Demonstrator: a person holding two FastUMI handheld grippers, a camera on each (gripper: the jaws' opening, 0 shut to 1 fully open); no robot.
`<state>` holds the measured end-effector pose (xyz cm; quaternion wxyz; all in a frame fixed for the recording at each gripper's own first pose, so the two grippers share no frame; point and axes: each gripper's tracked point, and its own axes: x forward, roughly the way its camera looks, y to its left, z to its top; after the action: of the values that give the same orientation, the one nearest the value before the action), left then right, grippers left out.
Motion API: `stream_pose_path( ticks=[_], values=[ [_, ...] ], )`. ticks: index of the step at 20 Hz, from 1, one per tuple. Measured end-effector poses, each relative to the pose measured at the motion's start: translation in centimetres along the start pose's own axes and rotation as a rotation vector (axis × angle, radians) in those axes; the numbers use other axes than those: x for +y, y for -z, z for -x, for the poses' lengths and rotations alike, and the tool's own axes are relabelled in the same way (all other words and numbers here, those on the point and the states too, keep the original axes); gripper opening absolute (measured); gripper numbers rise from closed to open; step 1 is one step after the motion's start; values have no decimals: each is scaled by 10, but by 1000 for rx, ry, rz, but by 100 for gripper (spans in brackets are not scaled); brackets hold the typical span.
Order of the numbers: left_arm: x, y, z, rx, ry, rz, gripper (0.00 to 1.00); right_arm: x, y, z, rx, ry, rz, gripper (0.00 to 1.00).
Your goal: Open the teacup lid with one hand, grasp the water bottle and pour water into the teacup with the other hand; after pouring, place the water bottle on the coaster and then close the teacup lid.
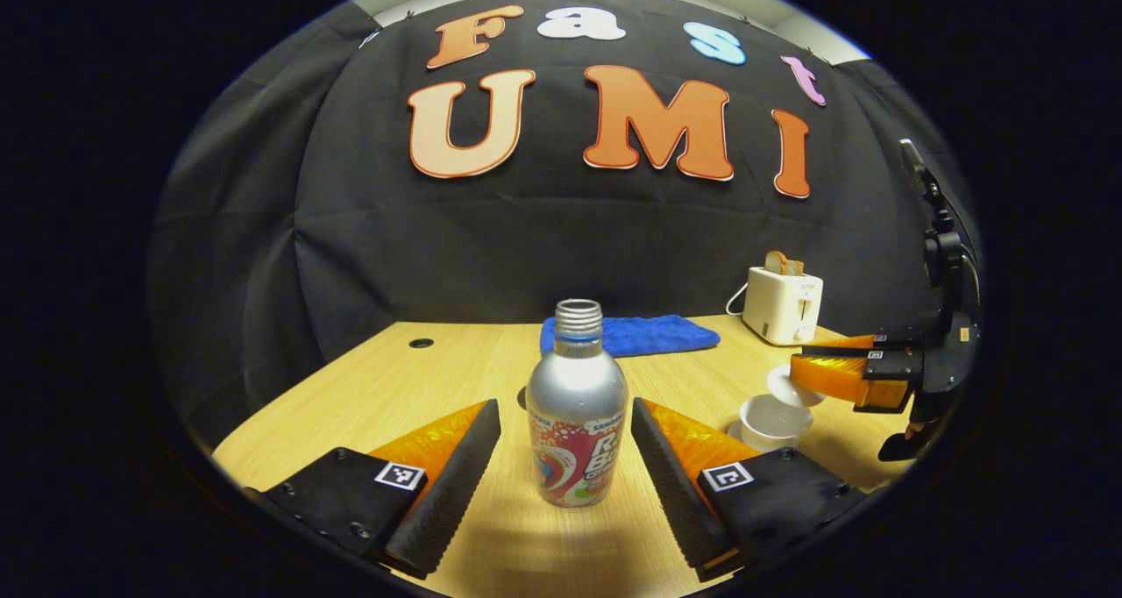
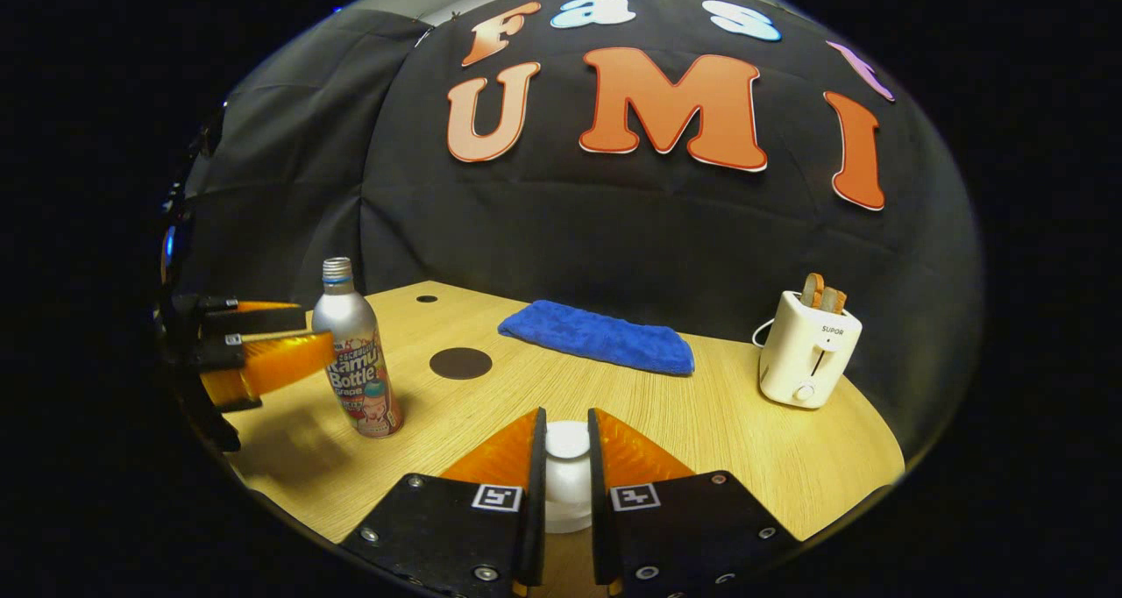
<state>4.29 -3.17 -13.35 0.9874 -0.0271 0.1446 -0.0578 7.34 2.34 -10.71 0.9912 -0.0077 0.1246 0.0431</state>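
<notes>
Water bottle (image 1: 576,405) between open left hand-held gripper (image 1: 565,458) fingers, coaster (image 2: 460,363) behind.

water bottle (image 1: 576,405) brushed silvery metal, satin sheen, glossy printed wrap on lower half, threaded bare neck; table (image 1: 412,387) light wood-grain laminate, smooth, matt; towel (image 2: 598,335) blue fluffy cloth, rough nap; toaster (image 2: 808,348) white smooth plastic, slight gloss; teacup (image 1: 771,423) and teacup lid (image 2: 567,440) white glazed ceramic look; coaster (image 2: 460,363) dark, flat, matt.
</notes>
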Motion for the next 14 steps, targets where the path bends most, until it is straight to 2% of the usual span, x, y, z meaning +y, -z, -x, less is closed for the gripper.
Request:
stream_pose_path(
  ticks=[10,12,14],
  values=[
    [1,48,-30,123,-7,-5,99,-38,-16,15,-42,47,-4,22],
    [-2,54,-33,137,-15,-14,94,-46,-15,19,-43,62,-9,22],
    [-2,52,-33,132,-17,-21,84,-54,-14,23,-46,75,-15,22]
  ],
)
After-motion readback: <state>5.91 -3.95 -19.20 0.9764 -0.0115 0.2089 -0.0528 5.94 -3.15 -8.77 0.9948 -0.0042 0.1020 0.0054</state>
